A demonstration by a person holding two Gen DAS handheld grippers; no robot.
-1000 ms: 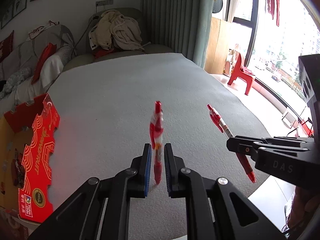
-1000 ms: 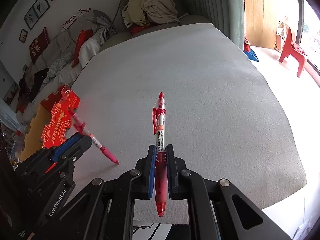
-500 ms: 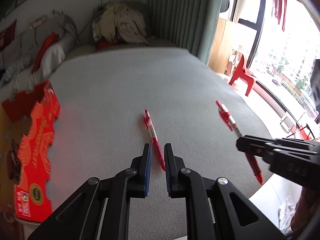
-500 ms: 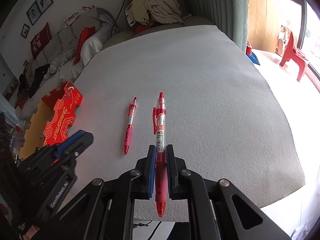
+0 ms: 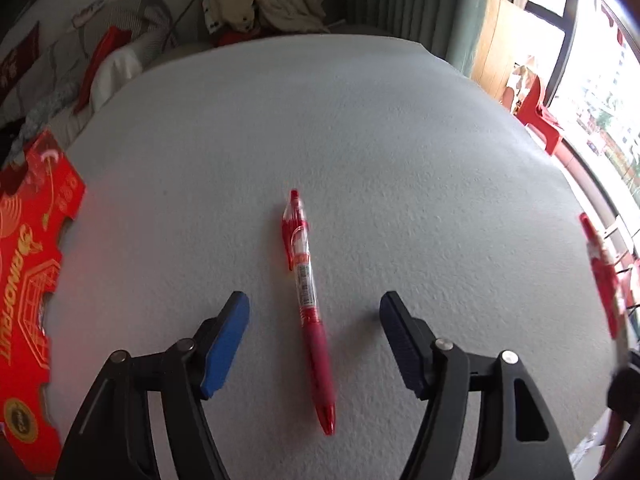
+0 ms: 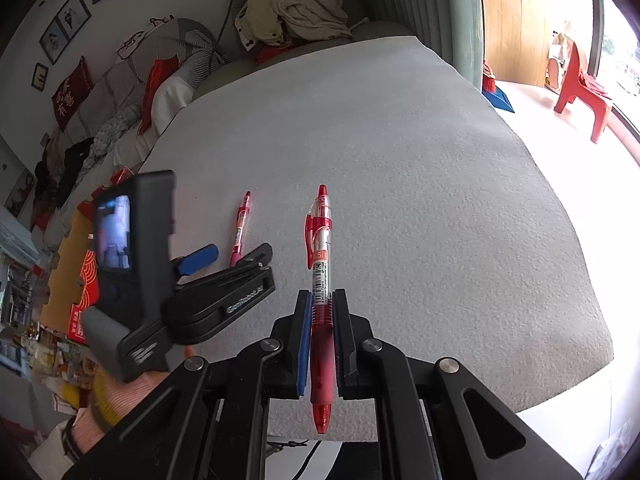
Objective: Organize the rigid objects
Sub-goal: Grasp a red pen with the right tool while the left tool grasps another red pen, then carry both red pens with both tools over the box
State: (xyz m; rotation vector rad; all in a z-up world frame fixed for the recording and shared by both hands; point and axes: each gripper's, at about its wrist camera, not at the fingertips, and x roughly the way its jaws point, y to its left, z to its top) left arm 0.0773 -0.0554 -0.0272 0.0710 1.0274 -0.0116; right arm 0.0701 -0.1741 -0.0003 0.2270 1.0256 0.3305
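Observation:
A red gel pen (image 5: 308, 304) lies flat on the grey mat (image 5: 380, 128), cap end pointing away. My left gripper (image 5: 314, 300) hovers low over it; its jaws are opening, the pen lies loose between the blue pads (image 5: 224, 340) and neither touches it. The right wrist view shows the same pen (image 6: 241, 224) ahead of the left gripper (image 6: 236, 254). My right gripper (image 6: 322, 296) is shut on a second red pen (image 6: 320, 240), held above the mat with its tip toward the camera. That pen (image 5: 600, 272) shows blurred at the right edge of the left wrist view.
A red cardboard box (image 5: 28, 280) sits at the mat's left edge. A sofa with piled clothes (image 6: 288, 4) and cushions stands behind the mat. A red plastic chair (image 6: 580, 80) is on the floor to the right. The mat's near edge (image 6: 520, 396) drops off close by.
My left gripper came down to the mat with its pen, then its jaws spread and the pen now lies flat between them. The right gripper and its pen have stayed put.

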